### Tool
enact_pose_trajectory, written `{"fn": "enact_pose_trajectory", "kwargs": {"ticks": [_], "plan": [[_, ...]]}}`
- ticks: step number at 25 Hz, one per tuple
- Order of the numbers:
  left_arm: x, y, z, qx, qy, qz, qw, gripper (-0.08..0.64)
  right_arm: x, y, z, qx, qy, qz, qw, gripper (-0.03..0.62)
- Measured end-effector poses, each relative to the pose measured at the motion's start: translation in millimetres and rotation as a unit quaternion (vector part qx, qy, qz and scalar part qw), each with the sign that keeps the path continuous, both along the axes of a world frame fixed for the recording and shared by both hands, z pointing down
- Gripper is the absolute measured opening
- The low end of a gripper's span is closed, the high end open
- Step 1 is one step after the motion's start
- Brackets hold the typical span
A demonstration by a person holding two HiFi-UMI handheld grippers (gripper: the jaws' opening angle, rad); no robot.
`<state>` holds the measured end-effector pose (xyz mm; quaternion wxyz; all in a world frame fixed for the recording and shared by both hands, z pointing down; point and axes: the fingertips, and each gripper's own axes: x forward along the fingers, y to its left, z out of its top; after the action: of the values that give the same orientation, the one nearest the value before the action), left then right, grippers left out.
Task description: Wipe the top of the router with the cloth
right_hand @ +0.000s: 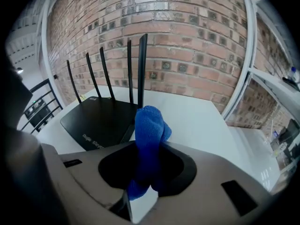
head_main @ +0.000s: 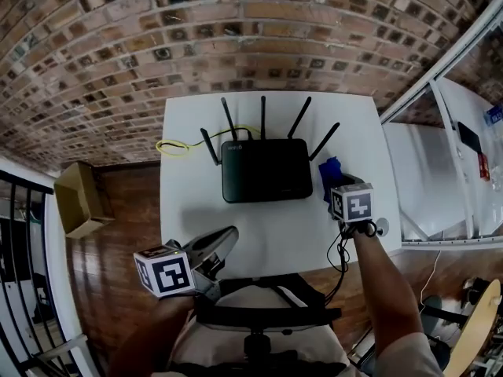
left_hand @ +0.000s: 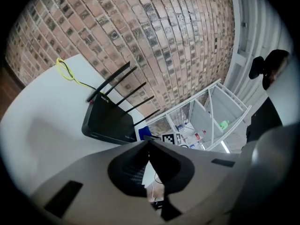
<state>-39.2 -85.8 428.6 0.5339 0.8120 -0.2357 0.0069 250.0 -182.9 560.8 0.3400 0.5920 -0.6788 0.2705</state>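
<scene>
In the head view the black router [head_main: 266, 170] sat toward the far edge of the white table [head_main: 196, 234], with the right gripper [head_main: 334, 183] just beside it near the right edge and the left gripper [head_main: 226, 240] over the near edge. The left gripper view showed its jaws closed together on nothing. The right gripper view showed jaws clamped on the blue cloth [right_hand: 149, 130], apart from the router.

Flat black plastic router [head_main: 266, 170], five thin antennas raised, lying flat at the back of the white counter [head_main: 192, 210], bunched bright blue fuzzy cloth [right_hand: 149, 130] standing upright, pinched in the right gripper [right_hand: 149, 161], just beside the router's right edge.
</scene>
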Motion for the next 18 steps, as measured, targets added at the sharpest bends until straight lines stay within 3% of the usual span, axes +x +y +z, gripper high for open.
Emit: {"fn": "enact_pose_trajectory", "kwargs": {"ticks": [5, 11, 18], "plan": [[28, 4, -3, -0.007, -0.014, -0.028, 0.9995, 0.002, -2, -22, 12, -0.009, 0.021, -0.086, 0.996, 0.118], [58, 14, 2, -0.025, -0.037, -0.071, 0.9965, 0.002, -14, -33, 29, -0.013, 0.021, -0.177, 0.984, 0.118], [85, 19, -4, -0.025, -0.051, -0.100, 0.9933, 0.002, -19, -30, 33, -0.010, 0.009, -0.224, 0.974, 0.118]]}}
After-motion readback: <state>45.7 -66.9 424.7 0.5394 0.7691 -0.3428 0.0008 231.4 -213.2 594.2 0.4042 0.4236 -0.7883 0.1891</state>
